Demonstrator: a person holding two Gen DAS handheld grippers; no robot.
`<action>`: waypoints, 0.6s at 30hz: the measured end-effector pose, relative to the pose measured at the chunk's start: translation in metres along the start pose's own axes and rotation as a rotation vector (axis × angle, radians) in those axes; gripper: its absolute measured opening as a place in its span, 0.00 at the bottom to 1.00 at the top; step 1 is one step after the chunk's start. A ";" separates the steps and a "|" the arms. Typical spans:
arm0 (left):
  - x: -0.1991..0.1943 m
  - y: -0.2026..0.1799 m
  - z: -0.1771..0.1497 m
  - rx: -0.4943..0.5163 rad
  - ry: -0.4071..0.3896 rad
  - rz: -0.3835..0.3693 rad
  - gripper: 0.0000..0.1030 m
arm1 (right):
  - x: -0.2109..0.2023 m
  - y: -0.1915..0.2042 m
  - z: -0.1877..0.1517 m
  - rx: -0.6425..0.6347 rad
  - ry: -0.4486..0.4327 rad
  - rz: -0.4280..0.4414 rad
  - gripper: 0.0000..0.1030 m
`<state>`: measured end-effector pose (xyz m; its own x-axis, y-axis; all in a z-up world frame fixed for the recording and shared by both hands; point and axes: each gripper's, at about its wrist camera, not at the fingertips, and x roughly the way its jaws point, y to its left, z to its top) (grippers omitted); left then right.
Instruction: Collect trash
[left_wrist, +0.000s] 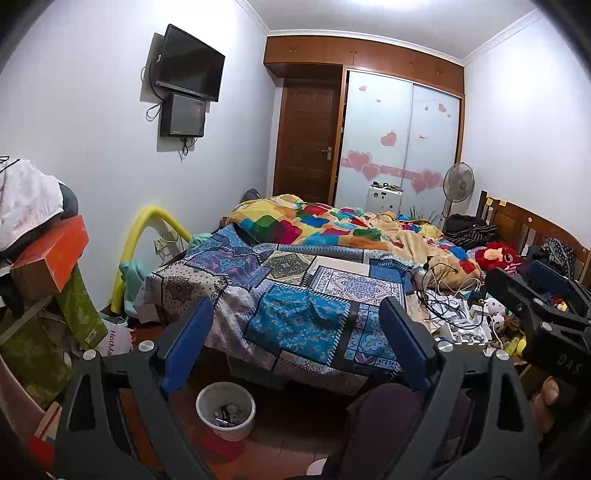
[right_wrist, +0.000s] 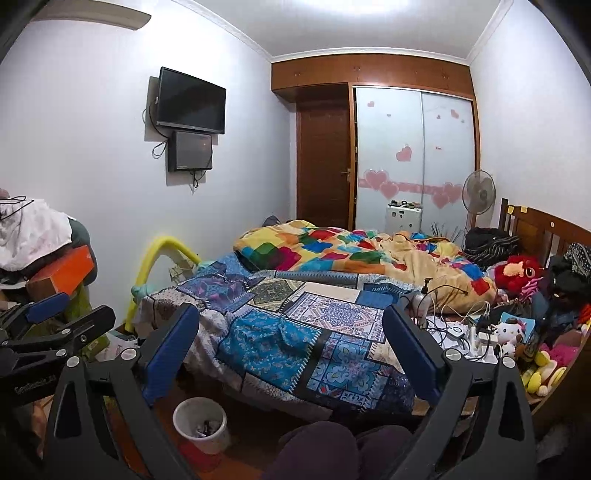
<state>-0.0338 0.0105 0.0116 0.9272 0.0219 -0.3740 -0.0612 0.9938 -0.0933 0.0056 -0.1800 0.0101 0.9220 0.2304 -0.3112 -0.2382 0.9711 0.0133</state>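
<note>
Trash is not something I can single out yet: the likeliest pieces lie in the clutter (right_wrist: 469, 332) of cables, white boxes and small bits on the near right corner of the bed (right_wrist: 295, 332), beside the plush toys (right_wrist: 517, 336), but nothing there is plainly a wrapper or scrap at this size. That heap sits ahead and to the right of both tongs, so my right gripper (right_wrist: 291, 350) is the nearer one; my left gripper (left_wrist: 295, 343) hangs just to its left, with the right tool's body showing at the edge of its view. No long axis can be read for any one piece, so I cannot say how the fingers ought to turn.

Both pairs of fingers stand spread wide with nothing between them.

My bin (left_wrist: 226, 408) stands on the floor below the foot of the bed, under and slightly left of the left gripper, upright and open at the top. It holds a few dark and pale scraps at the bottom (what they are I cannot tell) and is far from full. A white bag (left_wrist: 118, 338) leans on the floor to the left, its contents hidden.

I judge the job barely begun: reach right with the right hand, then carry down and left to the bin.
</note>
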 end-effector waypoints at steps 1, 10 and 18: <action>0.000 0.000 0.000 -0.001 0.001 0.000 0.89 | 0.000 0.001 0.000 -0.001 0.001 0.001 0.96; 0.000 0.002 -0.001 -0.004 0.002 0.002 0.89 | -0.001 0.002 -0.001 0.002 0.019 0.012 0.96; -0.002 0.001 -0.004 -0.005 -0.002 0.009 0.89 | 0.000 0.001 -0.001 0.008 0.030 0.015 0.96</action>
<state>-0.0377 0.0114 0.0084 0.9272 0.0310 -0.3732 -0.0711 0.9930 -0.0942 0.0050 -0.1789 0.0094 0.9088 0.2428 -0.3393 -0.2489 0.9682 0.0259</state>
